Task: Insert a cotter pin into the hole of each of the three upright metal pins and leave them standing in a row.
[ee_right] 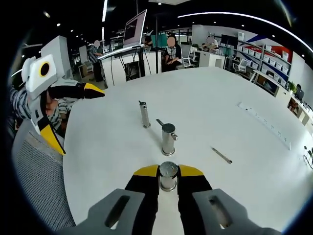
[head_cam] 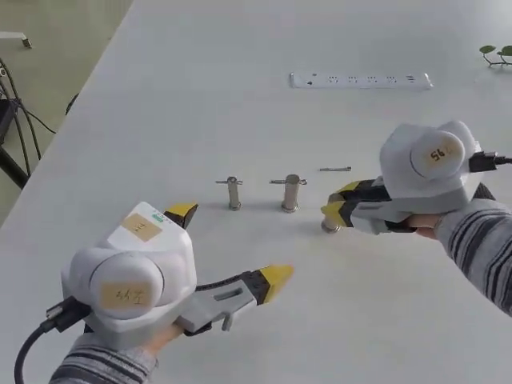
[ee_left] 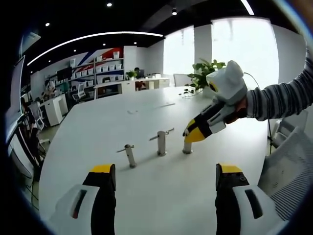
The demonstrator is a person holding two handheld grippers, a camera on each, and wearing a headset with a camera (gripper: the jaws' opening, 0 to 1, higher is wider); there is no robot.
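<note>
Your right gripper [head_cam: 336,202] clamps the rightmost metal pin [ee_right: 167,171] at centre right; your left gripper [head_cam: 231,243] hangs wide open, lower left.

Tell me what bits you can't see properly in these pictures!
- Third pin: the right gripper is shut around it, so its hole is hidden in the head view and the right gripper view.
- Loose cotter pin: too small in the head view to tell its shape.
- Plant: cut off by the head view's right edge.
</note>
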